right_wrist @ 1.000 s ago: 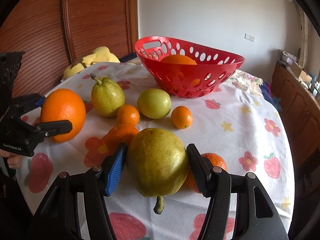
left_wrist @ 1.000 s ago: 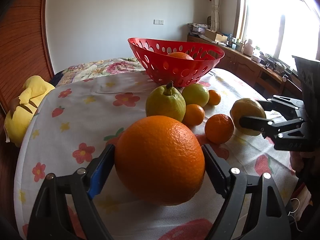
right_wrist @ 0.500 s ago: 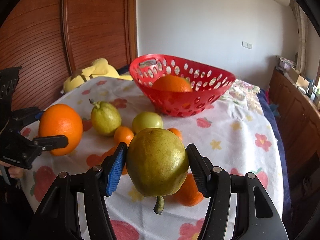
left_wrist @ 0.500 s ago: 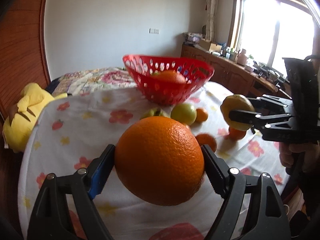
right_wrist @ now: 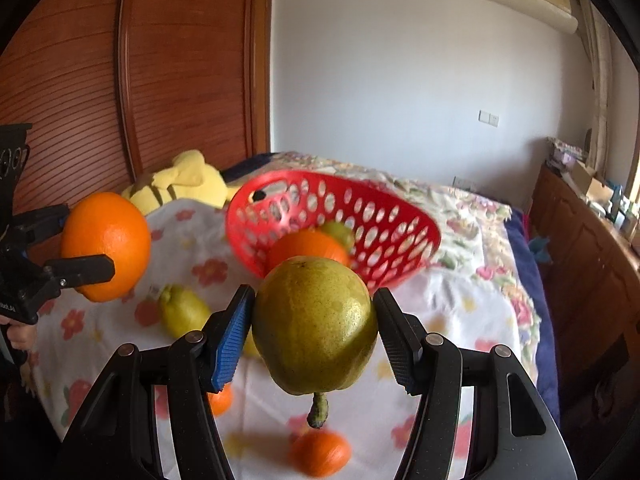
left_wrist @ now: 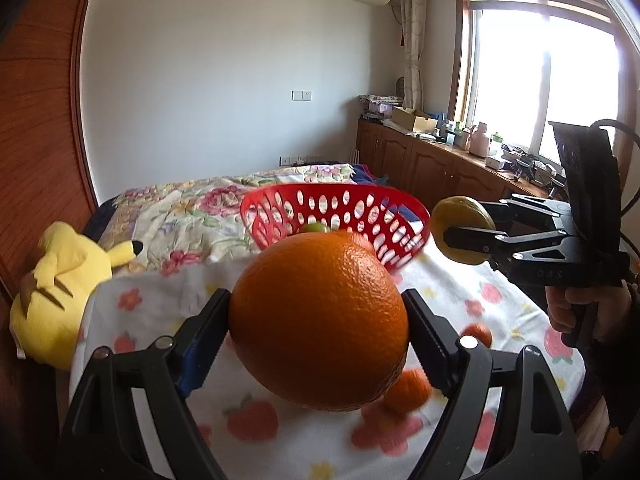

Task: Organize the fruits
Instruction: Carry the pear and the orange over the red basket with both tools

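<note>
Both grippers are loaded here. The left gripper (left_wrist: 319, 320) has a big orange (left_wrist: 319, 320) wedged square between its two fingers (left_wrist: 430, 334), one pad on each side of the fruit's widest part, so the jaws stand fairly wide but are clamped on it. The orange sits out at the fingertips and is up in the air, clear of the flowered tablecloth (left_wrist: 132, 300). The red basket (left_wrist: 332, 208) is right behind it in the left wrist view, partly hidden by the fruit.

The right gripper (right_wrist: 315, 326) is doing the same with a green-yellow pear (right_wrist: 315, 326): blue pad on one side, black pad on the other, both pressed against its fat middle. It's held stem-down, with the stem (right_wrist: 319, 410) poking out below finger level. The pear is also lifted off the cloth, on the near side of the basket and just below its rim in the picture.

Inside the basket you can see an orange fruit (right_wrist: 308, 246) and something greenish (right_wrist: 338, 232) behind it. On the cloth, on the near side of the basket, there's another pear (right_wrist: 182, 314) and a couple of small oranges (right_wrist: 320, 452), all a bit blurred. A yellow plush toy (right_wrist: 180, 184) lies to the left of the basket, by the wooden wall panel (right_wrist: 80, 80)
</note>
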Action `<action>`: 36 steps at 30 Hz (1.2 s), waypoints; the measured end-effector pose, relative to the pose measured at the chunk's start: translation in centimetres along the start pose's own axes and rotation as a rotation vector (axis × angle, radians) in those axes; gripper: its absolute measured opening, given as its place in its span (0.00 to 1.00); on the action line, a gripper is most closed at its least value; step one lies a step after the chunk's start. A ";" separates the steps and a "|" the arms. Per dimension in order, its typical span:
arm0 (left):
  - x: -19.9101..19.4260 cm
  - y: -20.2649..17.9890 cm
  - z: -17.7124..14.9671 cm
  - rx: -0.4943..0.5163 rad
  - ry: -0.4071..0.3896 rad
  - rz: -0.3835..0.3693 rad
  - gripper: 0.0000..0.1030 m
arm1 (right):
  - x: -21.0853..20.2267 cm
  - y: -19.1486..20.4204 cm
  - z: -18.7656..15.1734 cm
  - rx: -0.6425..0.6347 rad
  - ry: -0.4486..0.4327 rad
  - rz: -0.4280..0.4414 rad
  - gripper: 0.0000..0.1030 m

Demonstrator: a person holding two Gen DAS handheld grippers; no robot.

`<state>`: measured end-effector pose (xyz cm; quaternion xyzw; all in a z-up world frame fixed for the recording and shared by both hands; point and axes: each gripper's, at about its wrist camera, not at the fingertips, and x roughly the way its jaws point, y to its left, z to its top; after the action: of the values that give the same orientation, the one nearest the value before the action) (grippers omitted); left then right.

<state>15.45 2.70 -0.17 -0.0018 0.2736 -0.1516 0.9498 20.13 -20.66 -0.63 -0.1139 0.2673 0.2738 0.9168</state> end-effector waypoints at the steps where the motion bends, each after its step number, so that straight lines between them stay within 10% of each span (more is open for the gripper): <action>1: 0.4 0.2 0.5 0.001 0.001 -0.003 0.81 | 0.3 -0.3 0.6 -0.007 -0.004 -0.002 0.61; 36: 10.6 0.1 6.4 0.114 0.057 -0.024 0.82 | 12.7 -5.0 2.7 0.002 0.096 -0.004 0.61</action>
<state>27.34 -0.77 -0.28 0.0532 0.2914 -0.1784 0.9383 33.08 -18.24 -5.03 -0.1264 0.3110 0.2658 0.9037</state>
